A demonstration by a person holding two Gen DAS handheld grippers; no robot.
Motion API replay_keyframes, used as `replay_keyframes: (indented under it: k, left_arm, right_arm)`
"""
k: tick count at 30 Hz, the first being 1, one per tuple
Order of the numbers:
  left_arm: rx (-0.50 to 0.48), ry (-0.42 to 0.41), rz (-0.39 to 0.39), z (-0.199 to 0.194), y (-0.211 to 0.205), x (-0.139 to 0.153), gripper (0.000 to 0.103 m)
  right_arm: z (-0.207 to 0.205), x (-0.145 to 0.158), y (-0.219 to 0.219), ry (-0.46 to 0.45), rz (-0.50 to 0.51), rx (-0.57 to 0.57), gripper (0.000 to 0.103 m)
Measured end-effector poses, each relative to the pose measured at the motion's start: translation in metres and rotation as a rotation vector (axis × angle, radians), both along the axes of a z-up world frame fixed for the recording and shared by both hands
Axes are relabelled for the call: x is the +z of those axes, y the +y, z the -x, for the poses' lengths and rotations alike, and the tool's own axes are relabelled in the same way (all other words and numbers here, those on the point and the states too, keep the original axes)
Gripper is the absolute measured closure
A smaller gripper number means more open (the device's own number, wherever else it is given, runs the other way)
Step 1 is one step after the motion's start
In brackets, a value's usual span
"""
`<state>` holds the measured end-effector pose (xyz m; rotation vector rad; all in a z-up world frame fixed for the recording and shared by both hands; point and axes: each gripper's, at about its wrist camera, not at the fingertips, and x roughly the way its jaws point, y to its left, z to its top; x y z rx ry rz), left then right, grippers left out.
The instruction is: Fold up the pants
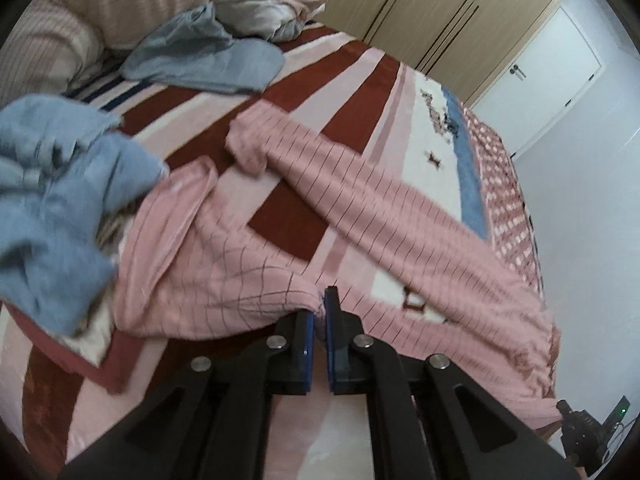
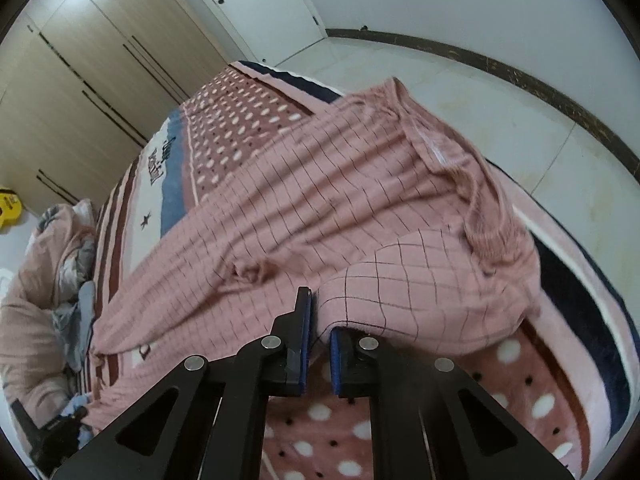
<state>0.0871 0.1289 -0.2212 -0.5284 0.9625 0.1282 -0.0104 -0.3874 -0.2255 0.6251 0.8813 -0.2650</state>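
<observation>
The pink checked pants [image 1: 360, 208] lie spread across the striped bed blanket [image 1: 280, 80]. One leg runs up to a cuff [image 1: 246, 148]; the other bunches toward the left. My left gripper [image 1: 319, 306] is shut on a fold of the pants near the crotch. In the right wrist view the same pants [image 2: 320, 200] drape over the bed's foot, waistband [image 2: 472, 184] to the right. My right gripper [image 2: 320, 316] is shut on the pants' near edge, cloth draped over its right finger.
Blue-grey clothes [image 1: 60, 208] are heaped at the left, another blue garment [image 1: 204, 60] lies near the pillows [image 1: 100, 4]. Wooden wardrobes [image 2: 80, 100] and a white door [image 1: 540, 80] stand beyond the bed. The tiled floor [image 2: 520, 112] lies past the bed's foot.
</observation>
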Motion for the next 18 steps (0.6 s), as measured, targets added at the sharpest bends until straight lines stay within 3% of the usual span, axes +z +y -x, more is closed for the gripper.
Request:
replay_keyframes:
  k: [10,18]
  left_arm:
    - [-0.051,-0.046,-0.039,-0.074,0.001,0.029,0.100]
    - [-0.077,-0.045,-0.062,-0.130,0.001,0.023,0.100]
  right_arm:
    - [-0.069,0.030,-0.003,-0.035,0.035,0.050,0.101]
    - [-0.136,0.036,-0.007,-0.053,0.056,0.095,0.101]
